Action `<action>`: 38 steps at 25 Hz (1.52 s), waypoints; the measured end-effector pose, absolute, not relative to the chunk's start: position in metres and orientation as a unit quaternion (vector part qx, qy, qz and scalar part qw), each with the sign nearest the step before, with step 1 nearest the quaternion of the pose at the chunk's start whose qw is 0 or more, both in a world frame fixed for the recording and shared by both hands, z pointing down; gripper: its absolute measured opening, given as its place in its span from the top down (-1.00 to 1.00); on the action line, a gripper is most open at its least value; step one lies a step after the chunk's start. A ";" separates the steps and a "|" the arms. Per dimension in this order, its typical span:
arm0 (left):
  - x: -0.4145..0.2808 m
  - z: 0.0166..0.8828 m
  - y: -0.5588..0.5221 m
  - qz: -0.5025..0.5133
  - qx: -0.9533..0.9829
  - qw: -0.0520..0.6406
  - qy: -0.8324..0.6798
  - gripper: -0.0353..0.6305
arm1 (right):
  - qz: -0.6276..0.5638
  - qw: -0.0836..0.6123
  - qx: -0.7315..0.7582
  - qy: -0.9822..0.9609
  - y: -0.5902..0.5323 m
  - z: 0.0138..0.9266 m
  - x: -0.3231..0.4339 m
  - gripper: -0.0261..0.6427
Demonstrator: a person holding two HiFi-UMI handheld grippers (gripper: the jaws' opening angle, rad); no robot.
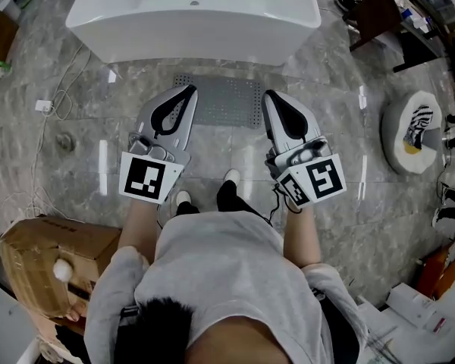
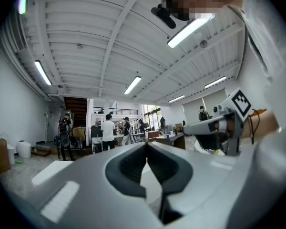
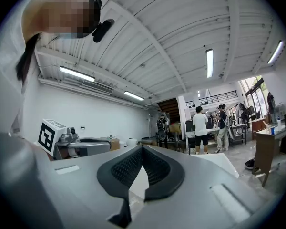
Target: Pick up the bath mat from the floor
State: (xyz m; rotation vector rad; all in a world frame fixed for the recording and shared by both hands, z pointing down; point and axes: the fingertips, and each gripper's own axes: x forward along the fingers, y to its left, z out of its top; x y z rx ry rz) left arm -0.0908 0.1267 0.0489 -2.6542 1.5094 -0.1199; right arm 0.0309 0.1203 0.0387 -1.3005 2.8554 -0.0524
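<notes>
The grey bath mat (image 1: 227, 101) lies flat on the marble floor in front of the white bathtub (image 1: 193, 17). In the head view both grippers are held side by side at waist height above the mat's near edge. My left gripper (image 1: 190, 89) points over the mat's left end, and my right gripper (image 1: 268, 94) over its right end. Each has its jaws shut with nothing between them. The left gripper view shows its closed jaws (image 2: 147, 144) and the right gripper's marker cube (image 2: 240, 104). The right gripper view shows its closed jaws (image 3: 142, 148). Neither gripper view shows the mat.
A cardboard box (image 1: 49, 264) sits at the lower left, with cables (image 1: 57, 105) along the left floor. A round white stand (image 1: 409, 131) is on the right and dark furniture (image 1: 387, 14) at the upper right. People (image 2: 107, 132) stand far off in the hall.
</notes>
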 end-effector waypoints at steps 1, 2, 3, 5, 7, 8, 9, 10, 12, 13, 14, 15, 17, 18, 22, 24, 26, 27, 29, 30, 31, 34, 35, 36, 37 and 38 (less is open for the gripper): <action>-0.087 0.050 0.124 -0.039 -0.867 0.042 0.495 0.89 | -0.018 0.002 -0.413 0.910 0.117 0.040 0.035 0.92; -0.083 0.050 0.121 -0.038 -0.866 0.042 0.497 0.89 | -0.018 0.002 -0.412 0.911 0.115 0.041 0.040 0.92; -0.079 0.051 0.118 -0.038 -0.865 0.041 0.498 0.89 | -0.019 0.001 -0.411 0.912 0.112 0.043 0.044 0.92; -0.070 0.053 0.113 -0.037 -0.863 0.040 0.502 0.89 | -0.020 0.001 -0.408 0.913 0.107 0.045 0.053 0.92; -0.061 0.052 0.107 -0.030 -0.861 0.041 0.506 0.89 | -0.021 0.000 -0.405 0.914 0.101 0.046 0.063 0.92; -0.057 0.049 0.104 -0.022 -0.860 0.046 0.508 0.89 | -0.021 -0.001 -0.404 0.914 0.099 0.047 0.068 0.92; -0.053 0.046 0.101 -0.013 -0.858 0.052 0.510 0.89 | -0.021 -0.001 -0.403 0.915 0.096 0.047 0.073 0.92; -0.049 0.044 0.098 -0.008 -0.857 0.056 0.512 0.89 | -0.022 -0.001 -0.402 0.915 0.094 0.047 0.077 0.92; -0.041 0.046 0.094 -0.015 -0.856 0.051 0.515 0.89 | -0.023 0.000 -0.399 0.917 0.089 0.048 0.087 0.92; -0.036 0.048 0.093 -0.024 -0.855 0.046 0.516 0.89 | -0.023 0.000 -0.397 0.918 0.087 0.048 0.092 0.92; -0.031 0.050 0.091 -0.029 -0.854 0.043 0.518 0.89 | -0.024 0.001 -0.395 0.918 0.085 0.048 0.096 0.92; -0.025 0.050 0.090 -0.029 -0.853 0.043 0.520 0.89 | -0.024 0.001 -0.393 0.919 0.082 0.049 0.101 0.92; -0.017 0.045 0.086 -0.017 -0.850 0.053 0.524 0.89 | -0.024 0.002 -0.387 0.922 0.079 0.050 0.109 0.92; -0.013 0.043 0.084 -0.012 -0.848 0.057 0.527 0.89 | -0.024 0.002 -0.384 0.923 0.077 0.052 0.112 0.92; 0.001 0.047 0.084 -0.022 -0.843 0.051 0.535 0.89 | -0.029 0.006 -0.373 0.927 0.073 0.056 0.125 0.92; 0.008 0.046 0.084 -0.020 -0.842 0.058 0.536 0.89 | -0.031 0.010 -0.371 0.928 0.072 0.057 0.131 0.92; 0.012 0.048 0.085 -0.029 -0.841 0.057 0.537 0.89 | -0.032 0.013 -0.369 0.929 0.071 0.057 0.134 0.92; 0.014 0.047 0.084 -0.032 -0.841 0.058 0.537 0.89 | -0.032 0.014 -0.368 0.929 0.071 0.058 0.135 0.92; 0.016 0.046 0.082 -0.029 -0.841 0.062 0.537 0.89 | -0.032 0.015 -0.366 0.930 0.069 0.058 0.136 0.92; 0.016 0.044 0.081 -0.025 -0.841 0.066 0.536 0.89 | -0.031 0.016 -0.366 0.930 0.068 0.058 0.136 0.92; 0.017 0.042 0.080 -0.022 -0.842 0.068 0.535 0.89 | -0.031 0.016 -0.366 0.930 0.068 0.057 0.136 0.92; 0.018 0.042 0.078 -0.021 -0.843 0.071 0.533 0.89 | -0.028 0.016 -0.368 0.929 0.066 0.056 0.137 0.92; 0.018 0.042 0.077 -0.022 -0.844 0.072 0.531 0.89 | -0.027 0.016 -0.370 0.929 0.065 0.056 0.138 0.92; 0.018 0.041 0.075 -0.021 -0.845 0.073 0.529 0.89 | -0.025 0.016 -0.371 0.928 0.064 0.055 0.138 0.92; 0.018 0.040 0.073 -0.020 -0.846 0.073 0.527 0.89 | -0.025 0.017 -0.373 0.927 0.062 0.053 0.138 0.92; 0.017 0.039 0.071 -0.019 -0.847 0.074 0.526 0.89 | -0.024 0.017 -0.375 0.927 0.061 0.052 0.137 0.92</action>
